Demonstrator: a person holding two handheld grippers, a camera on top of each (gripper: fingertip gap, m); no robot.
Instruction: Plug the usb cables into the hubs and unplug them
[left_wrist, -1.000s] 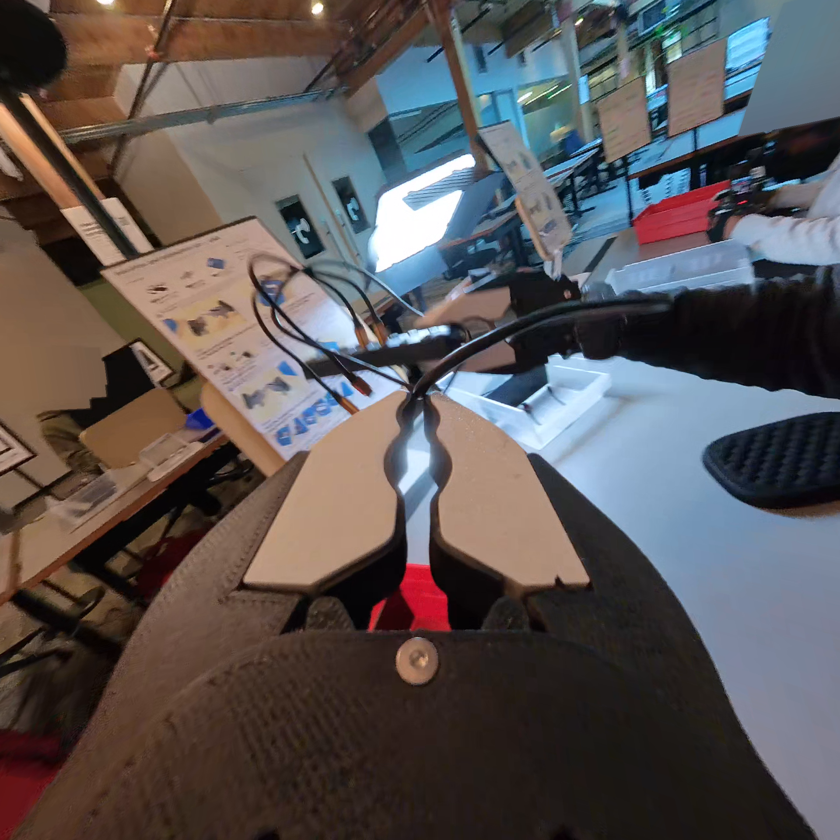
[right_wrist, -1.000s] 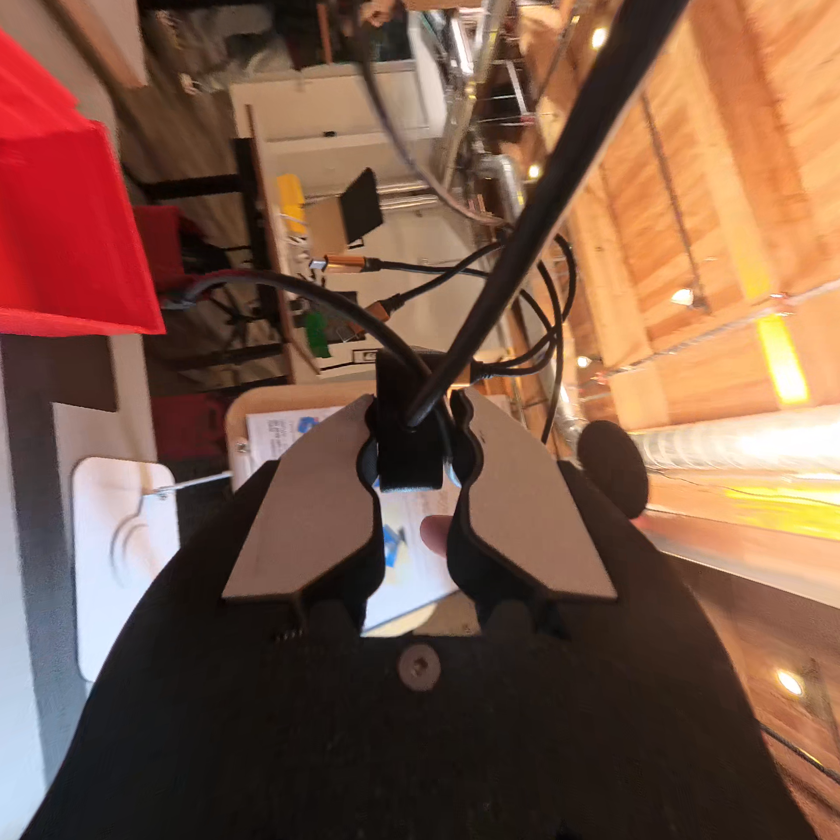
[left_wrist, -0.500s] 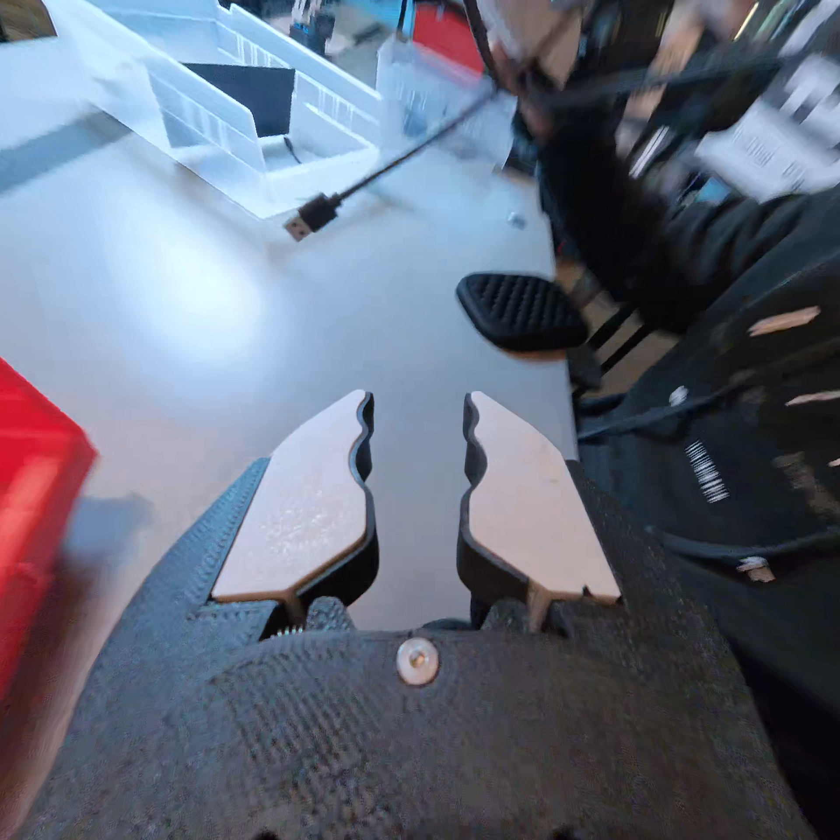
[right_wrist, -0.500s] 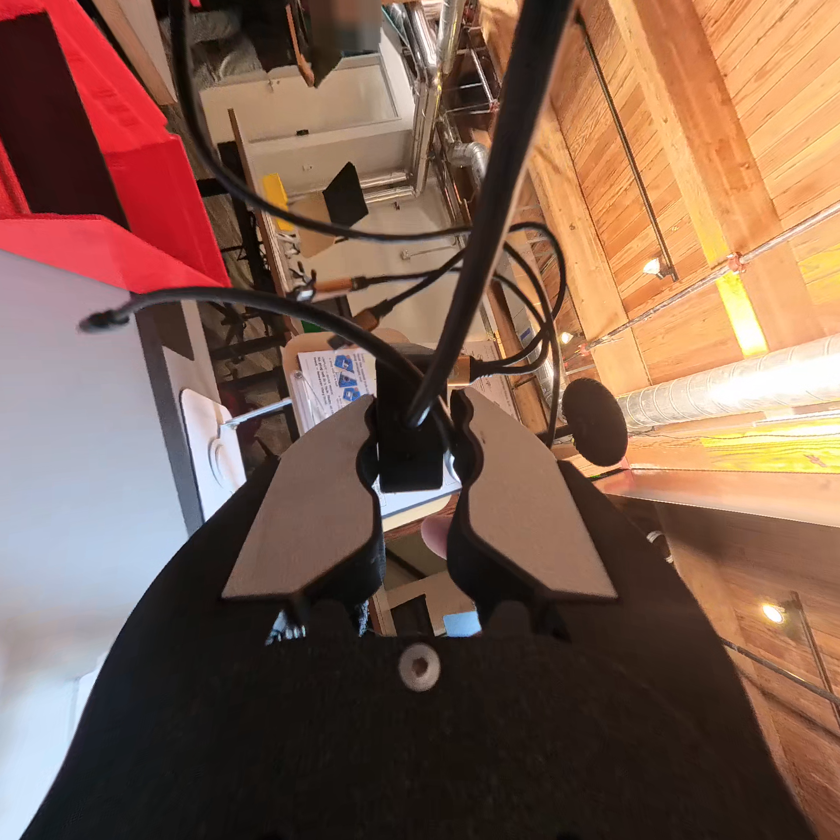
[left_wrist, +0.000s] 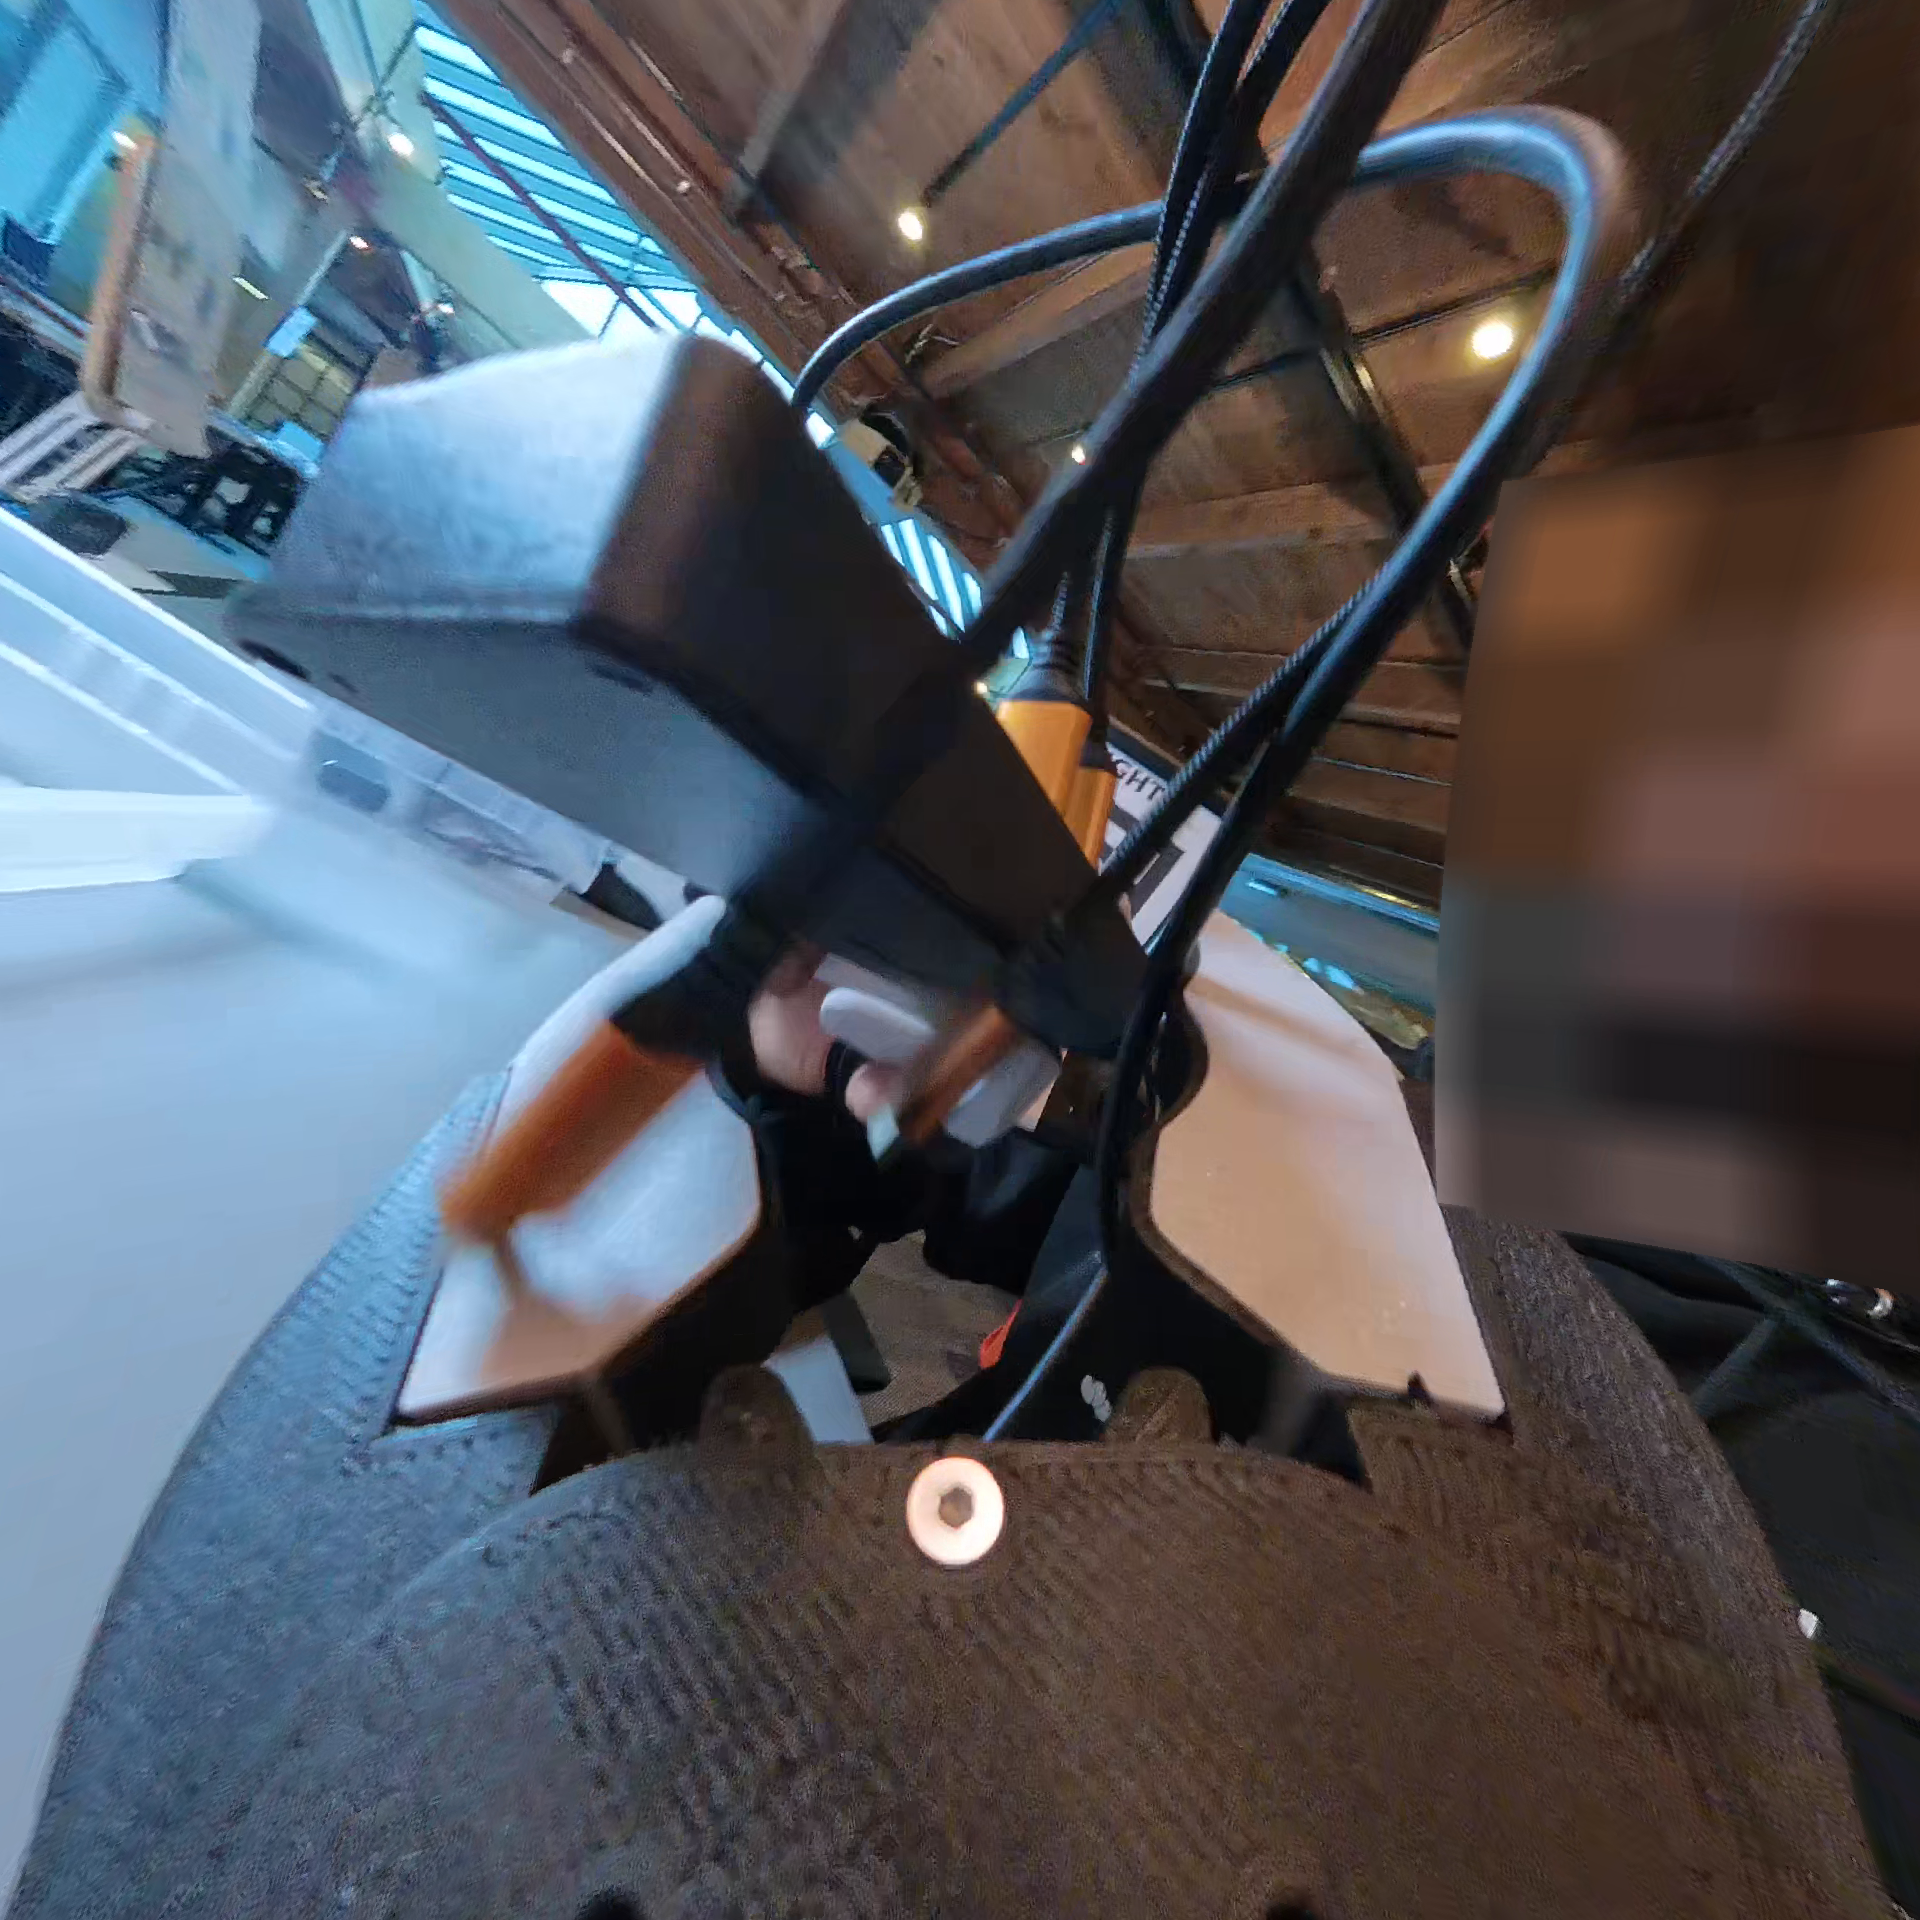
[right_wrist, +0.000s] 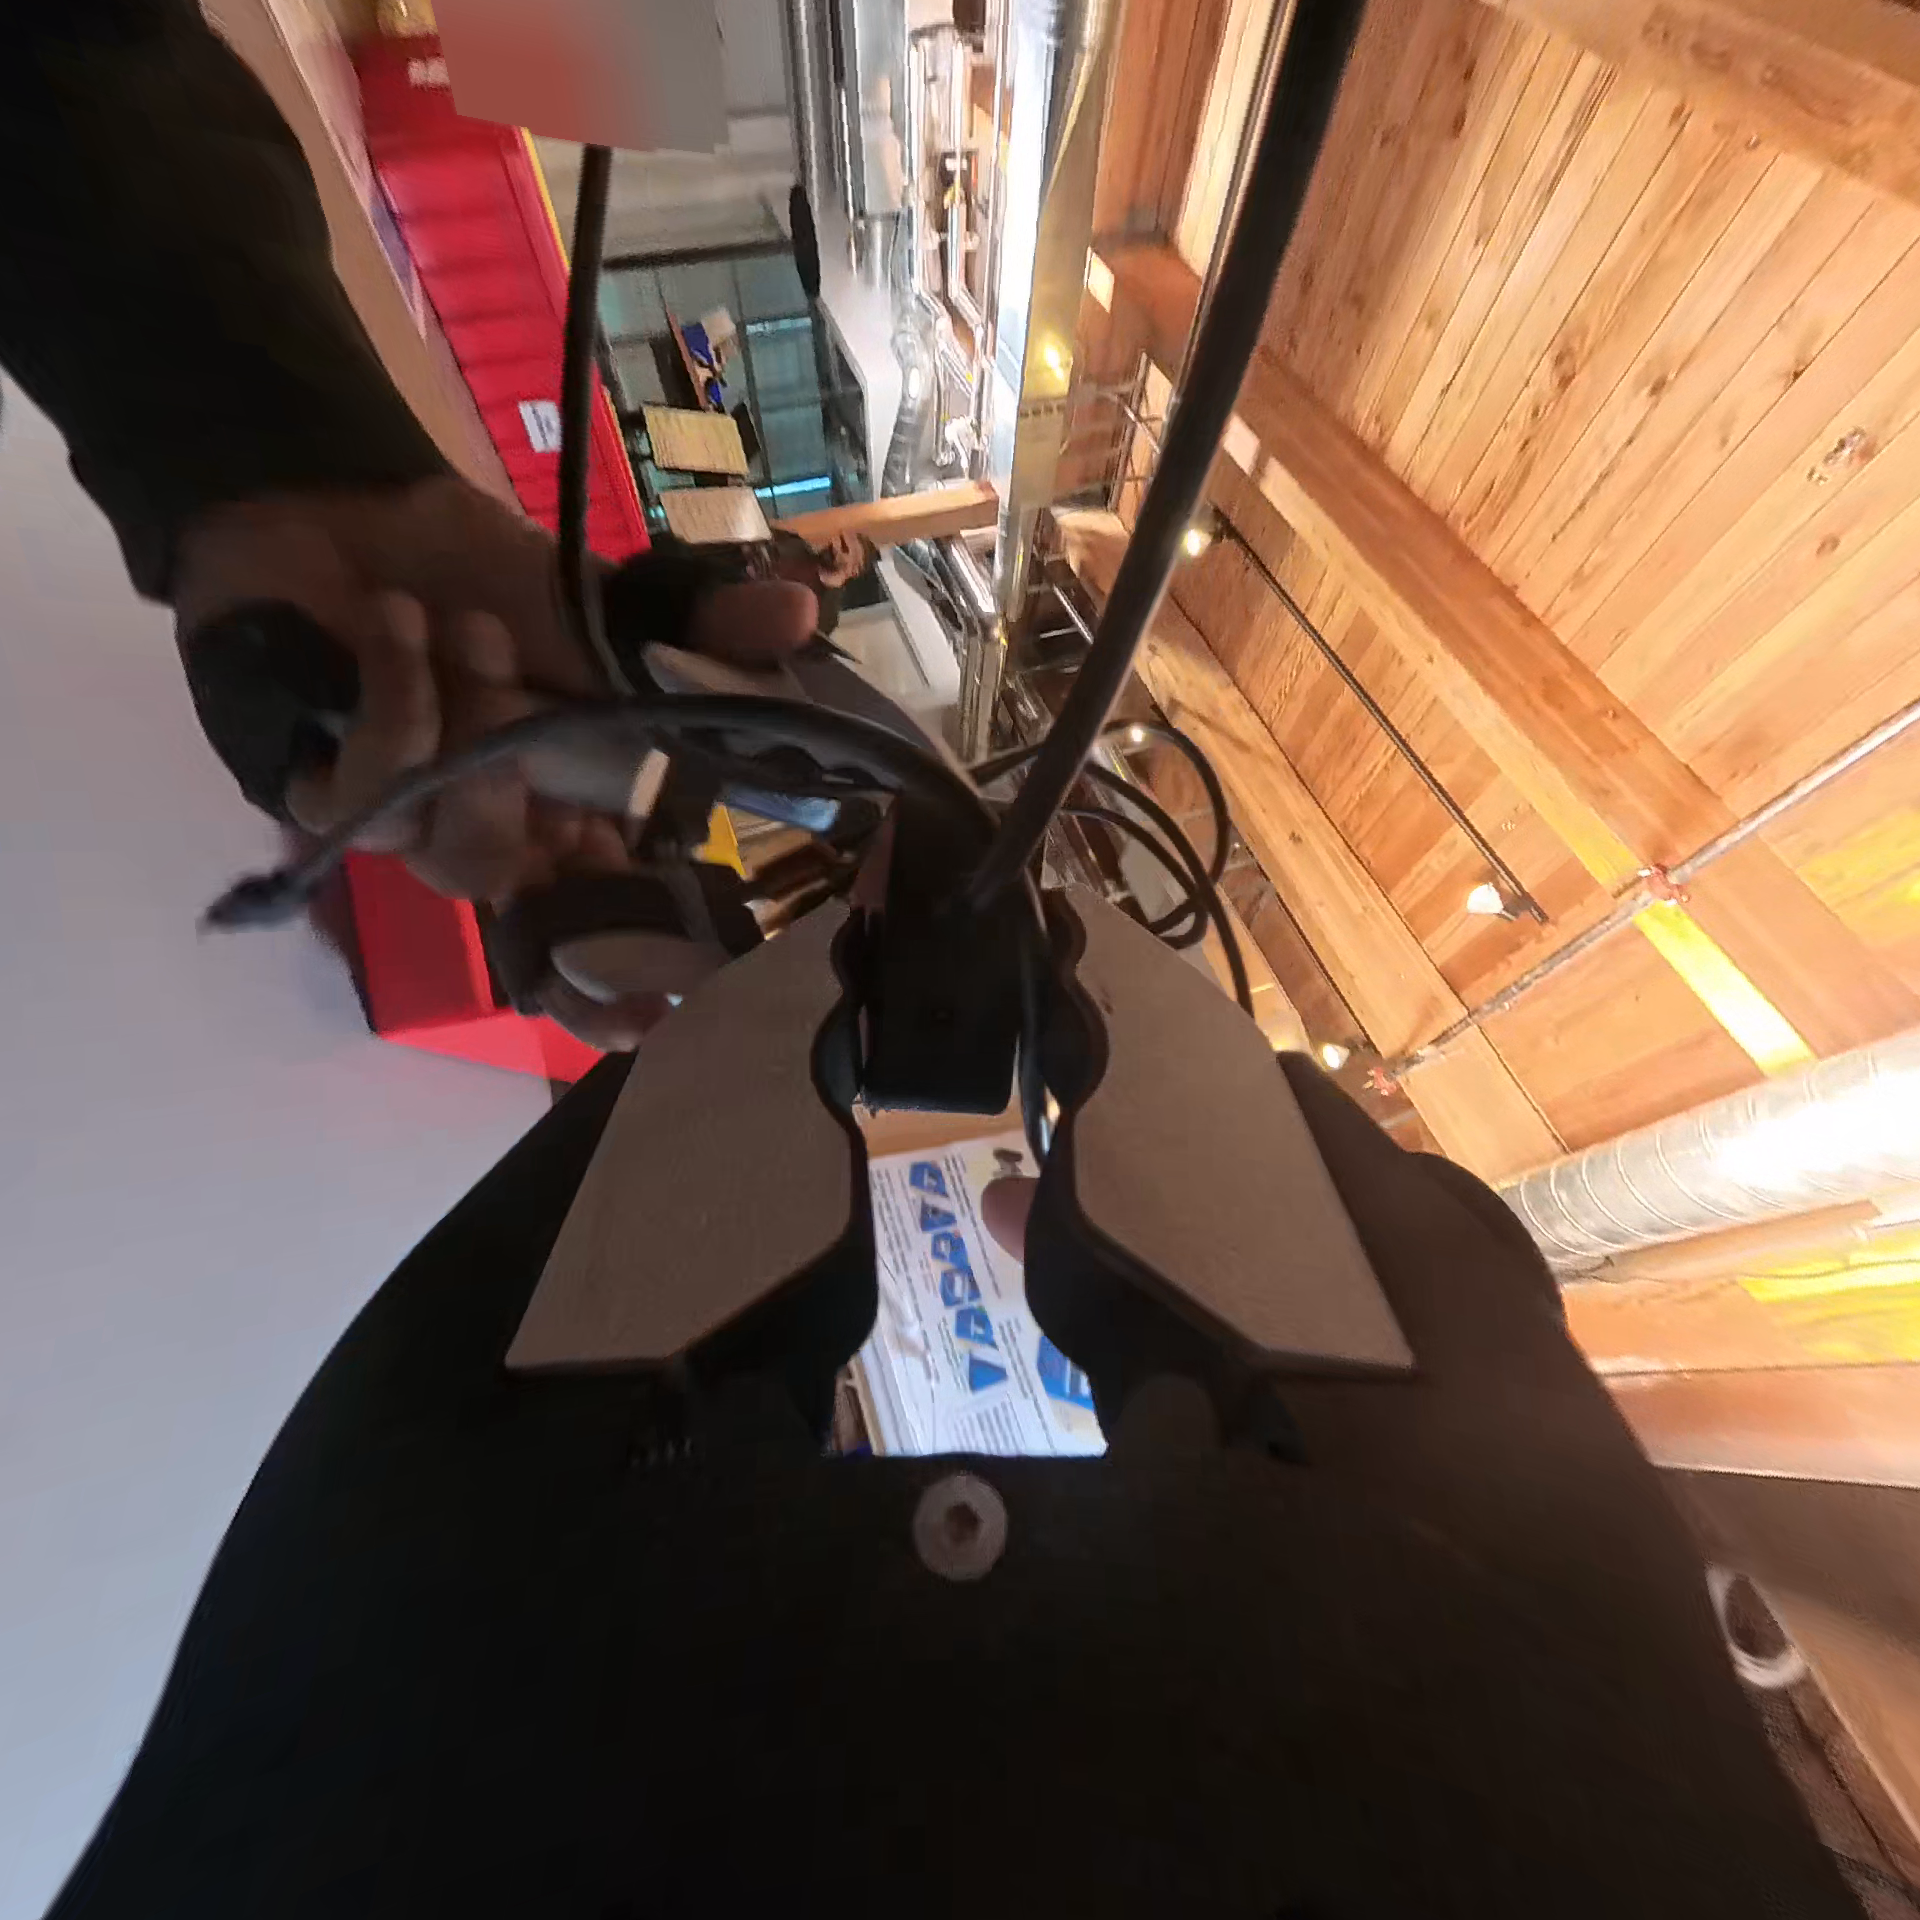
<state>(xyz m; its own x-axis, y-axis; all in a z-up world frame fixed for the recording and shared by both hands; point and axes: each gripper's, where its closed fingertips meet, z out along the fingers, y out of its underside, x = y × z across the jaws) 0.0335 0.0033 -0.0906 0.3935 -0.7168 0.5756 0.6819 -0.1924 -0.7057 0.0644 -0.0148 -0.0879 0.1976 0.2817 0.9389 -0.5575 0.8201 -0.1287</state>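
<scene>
Right tongs (right_wrist: 951, 997) clamp the black hub (right_wrist: 940, 997) — left tongs (left_wrist: 935, 1049) spread wide around cables (left_wrist: 1174, 862).

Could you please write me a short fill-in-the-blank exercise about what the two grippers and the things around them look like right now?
1. The right gripper is ___ on the black hub.
2. The left gripper has its jaws ___.
3. The cable connector behind the hub is ___ in colour.
4. The bin beside the white table is ___.

Missing words: shut; open; orange; red.
</scene>
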